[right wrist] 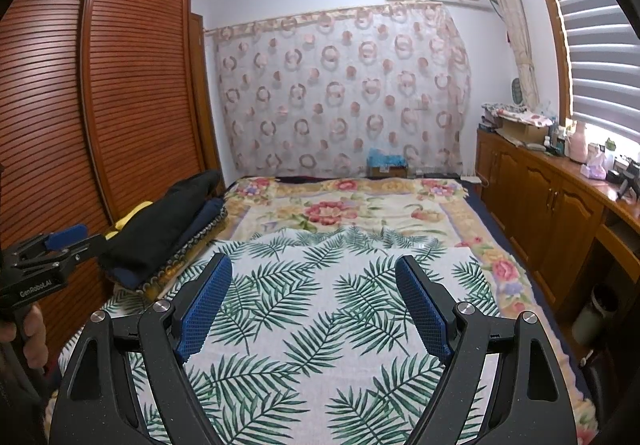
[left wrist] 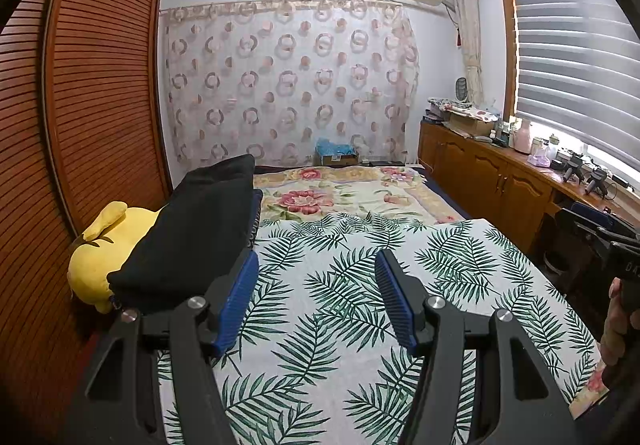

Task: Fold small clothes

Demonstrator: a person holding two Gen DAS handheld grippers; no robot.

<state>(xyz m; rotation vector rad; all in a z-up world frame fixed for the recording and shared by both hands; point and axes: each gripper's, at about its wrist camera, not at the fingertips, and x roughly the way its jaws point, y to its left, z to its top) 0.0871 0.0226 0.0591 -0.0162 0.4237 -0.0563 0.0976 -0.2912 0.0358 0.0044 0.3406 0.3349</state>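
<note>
The left gripper (left wrist: 316,285) is held over the bed (left wrist: 424,201) with its jaws apart, and nothing is seen between the blue pads (left wrist: 240,297); only the leaf-print cloth (left wrist: 320,325) is visible in the gap, and the pads are not seen touching it. The right gripper (right wrist: 314,297) is likewise held above the same leaf-print cloth (right wrist: 312,309), its jaws spread wider, with nothing gripped and no contact seen. The cloth is laid flat across the near part of the bed, over a floral blanket (right wrist: 340,213) that is exposed beyond its far edge. A stack of folded clothes (left wrist: 192,233), black on top with dark blue beneath, is placed at the left edge of the bed, just beside the left gripper's left finger, and is rested against a yellow plush toy (left wrist: 104,245). In the right wrist view the stack (right wrist: 160,229) is seen left of the cloth, and the left gripper (right wrist: 64,241) is seen near it, held by a hand (right wrist: 34,333). In the left wrist view the hand (left wrist: 618,325) on the right gripper's handle is seen at the right edge. A wardrobe (left wrist: 92,85) is stood along the left side of the bed.
</note>
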